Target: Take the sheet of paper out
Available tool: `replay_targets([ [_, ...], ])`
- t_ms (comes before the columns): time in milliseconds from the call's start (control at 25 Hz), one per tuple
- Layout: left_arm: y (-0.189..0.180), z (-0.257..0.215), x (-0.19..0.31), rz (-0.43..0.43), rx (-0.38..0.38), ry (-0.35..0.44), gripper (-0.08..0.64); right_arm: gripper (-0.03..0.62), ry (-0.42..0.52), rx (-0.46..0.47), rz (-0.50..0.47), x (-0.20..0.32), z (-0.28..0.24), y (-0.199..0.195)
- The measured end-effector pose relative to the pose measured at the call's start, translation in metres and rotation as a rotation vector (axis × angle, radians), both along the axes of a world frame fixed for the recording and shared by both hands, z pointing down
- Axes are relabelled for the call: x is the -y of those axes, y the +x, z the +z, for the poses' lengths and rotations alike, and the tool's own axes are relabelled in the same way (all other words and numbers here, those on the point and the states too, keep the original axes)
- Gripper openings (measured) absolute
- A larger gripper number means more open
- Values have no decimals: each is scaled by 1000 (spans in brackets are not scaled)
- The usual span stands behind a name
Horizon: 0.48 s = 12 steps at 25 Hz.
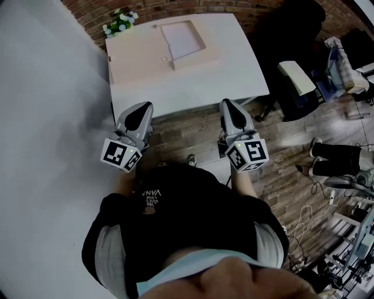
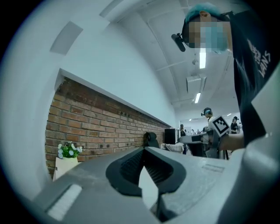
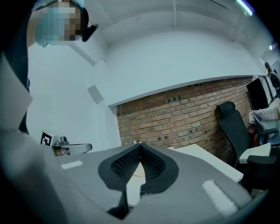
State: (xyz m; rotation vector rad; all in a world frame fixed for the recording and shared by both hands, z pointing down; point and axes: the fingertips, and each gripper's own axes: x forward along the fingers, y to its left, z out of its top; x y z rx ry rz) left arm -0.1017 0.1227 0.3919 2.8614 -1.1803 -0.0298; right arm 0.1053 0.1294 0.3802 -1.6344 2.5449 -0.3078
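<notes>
A white sheet of paper lies in the recess of a flat pale tray on the far half of a white table. My left gripper hovers just short of the table's near edge, left of centre, shut and empty. My right gripper is level with it further right, also shut with nothing in it. In the left gripper view the jaws meet at the tip; the right gripper view shows its jaws closed the same way. Both are well short of the tray.
A small pot of white flowers stands at the table's far left corner by a brick wall. A black chair and a low stand sit to the right. Someone's legs and cables lie on the wood floor at the right.
</notes>
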Motion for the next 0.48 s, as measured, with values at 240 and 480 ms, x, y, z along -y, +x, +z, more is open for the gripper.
replay_targets([
  [240, 20, 7, -5, -52, -16, -10, 0, 0, -1, -8, -48, 3, 5, 22],
  [480, 27, 14, -1, -75, -8, -28, 0, 0, -7, -1, -80, 14, 10, 27],
])
